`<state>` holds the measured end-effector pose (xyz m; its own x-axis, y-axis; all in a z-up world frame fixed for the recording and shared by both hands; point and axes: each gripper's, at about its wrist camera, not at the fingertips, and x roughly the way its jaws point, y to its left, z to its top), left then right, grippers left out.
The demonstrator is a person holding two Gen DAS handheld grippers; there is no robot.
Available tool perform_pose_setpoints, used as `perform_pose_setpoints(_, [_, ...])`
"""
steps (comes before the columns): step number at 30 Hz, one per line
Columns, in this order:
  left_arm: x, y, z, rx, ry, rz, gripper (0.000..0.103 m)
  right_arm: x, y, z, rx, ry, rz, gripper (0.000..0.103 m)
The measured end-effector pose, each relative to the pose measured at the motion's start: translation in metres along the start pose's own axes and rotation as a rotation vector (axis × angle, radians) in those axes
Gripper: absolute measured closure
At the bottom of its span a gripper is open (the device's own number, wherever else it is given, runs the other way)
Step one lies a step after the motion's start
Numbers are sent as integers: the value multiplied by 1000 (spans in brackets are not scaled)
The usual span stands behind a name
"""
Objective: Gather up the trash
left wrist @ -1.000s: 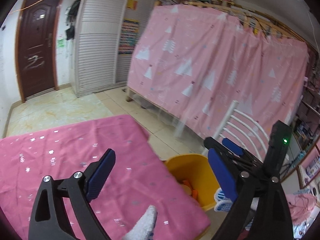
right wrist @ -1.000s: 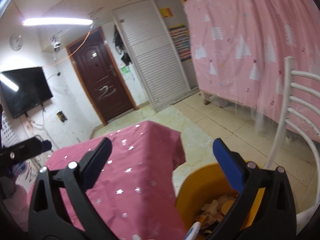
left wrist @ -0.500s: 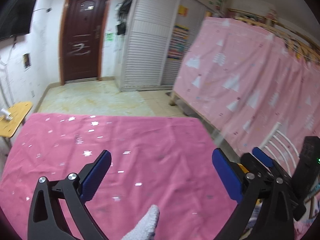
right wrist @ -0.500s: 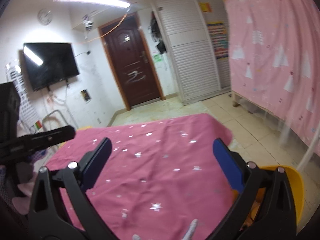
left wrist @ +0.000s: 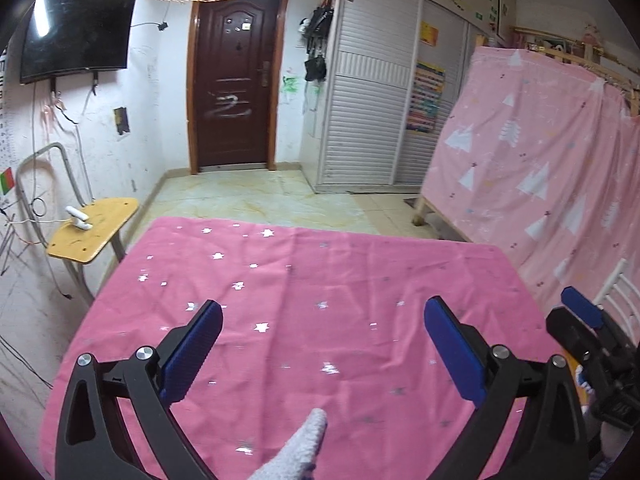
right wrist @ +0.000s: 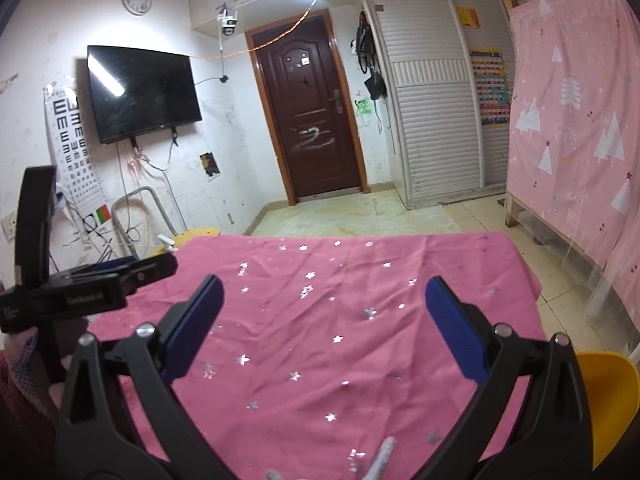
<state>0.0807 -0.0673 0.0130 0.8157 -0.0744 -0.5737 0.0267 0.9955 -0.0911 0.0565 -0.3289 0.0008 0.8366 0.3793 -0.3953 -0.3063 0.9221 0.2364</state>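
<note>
Both grippers hung wide open and empty over a pink star-print tablecloth.

The left gripper (left wrist: 320, 344) had just been opening, with nothing between its blue pads; the right gripper (right wrist: 322, 326) also stood wide, holding nothing. Below them lay the tablecloth (left wrist: 320, 280), with no trash visible on it. A yellow bin (right wrist: 608, 404) sat at the table's near right corner, beside the right gripper; its inside was hidden. A dark door (left wrist: 236, 80) stood far across the room, a pink curtain (left wrist: 540, 168) to the right.
</note>
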Motion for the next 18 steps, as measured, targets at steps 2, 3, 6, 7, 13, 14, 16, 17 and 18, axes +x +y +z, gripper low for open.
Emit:
perform_pose_setpoints(2, [1, 6, -2, 2, -6, 17, 10, 6, 2, 0, -4, 11, -1, 6])
perform_pose_setpoints(3, [2, 8, -2, -1, -6, 18, 10, 8, 3, -1, -8, 16, -5, 6])
perform_pose_setpoints(6, [3, 12, -4, -13, -1, 22, 10, 10, 6, 0, -17, 16, -7, 6])
perform_pose_setpoints(7, [4, 14, -5, -17, 0, 21, 10, 9, 7, 0, -19, 16, -9, 6])
perform_pose_setpoints(13, [7, 18, -8, -33, 5, 25, 10, 10, 10, -2, -25, 17, -17, 6])
perform_pose_setpoints(14, [7, 18, -8, -35, 6, 25, 10, 10, 10, -2, -26, 17, -17, 6])
perform_pose_setpoints(16, [8, 19, -8, -38, 6, 25, 10, 10, 11, -2, -26, 17, -16, 6])
perform_pose_setpoints(17, [8, 19, -8, -39, 7, 27, 10, 10, 10, -3, -28, 19, -16, 6])
perform_pose_setpoints(18, [9, 19, -8, -41, 8, 26, 10, 10, 11, -3, -30, 20, -16, 6])
